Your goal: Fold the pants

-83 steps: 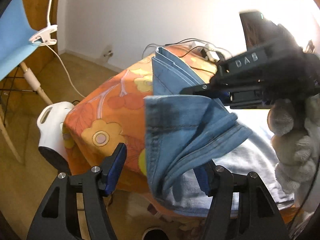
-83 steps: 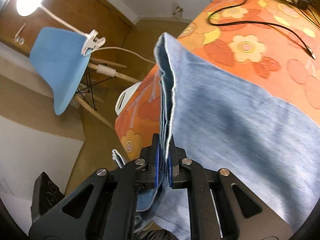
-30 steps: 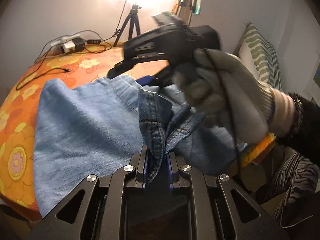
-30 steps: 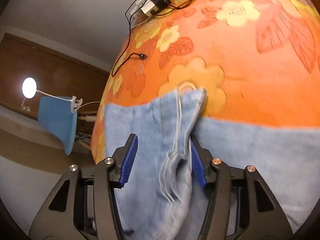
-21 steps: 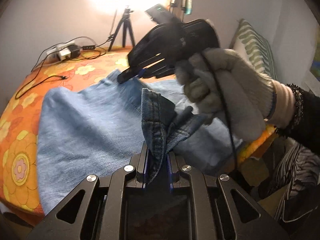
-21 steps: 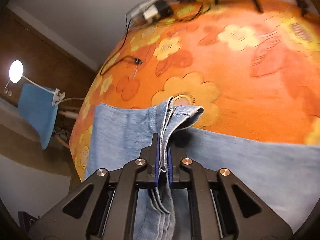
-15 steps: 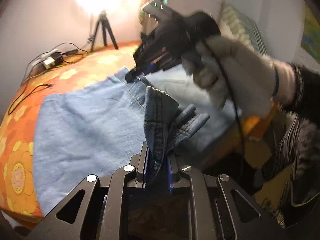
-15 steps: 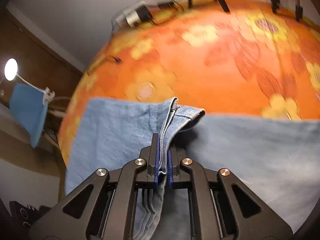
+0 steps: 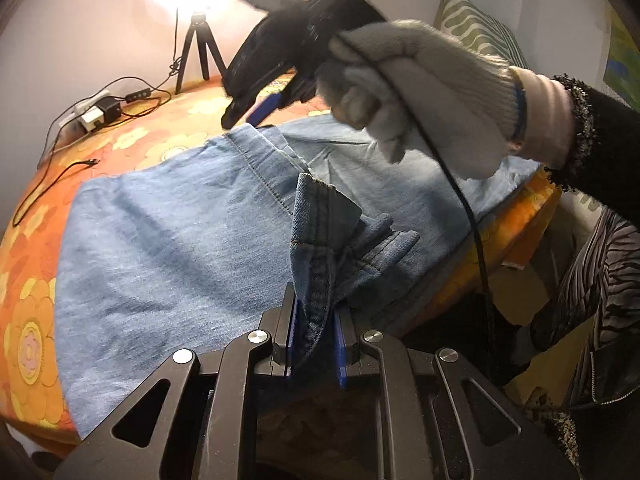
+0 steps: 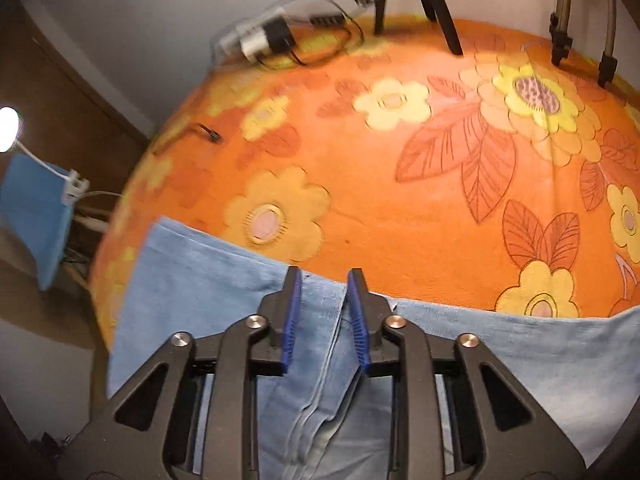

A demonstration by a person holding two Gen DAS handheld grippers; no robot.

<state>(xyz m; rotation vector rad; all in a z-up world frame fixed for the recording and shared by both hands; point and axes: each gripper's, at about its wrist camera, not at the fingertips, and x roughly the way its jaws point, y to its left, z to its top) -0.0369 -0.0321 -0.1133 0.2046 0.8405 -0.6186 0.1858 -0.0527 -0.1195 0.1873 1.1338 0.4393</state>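
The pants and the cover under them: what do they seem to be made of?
The pants look like light blue denim, matte: stitched seams and faded weave show. The orange flowered cover looks like soft, slightly fuzzy cloth, perhaps terry or fleece; its surface has no shine.

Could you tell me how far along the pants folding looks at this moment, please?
Done: the pants lie folded over and mostly flat on the blanket, far edge laid straight. In hand: the left claw pinches a bunched end of the denim, raised off the pile, while the right claw is open above the fabric, holding nothing. Left: lay that bunched end down and probably fold again.
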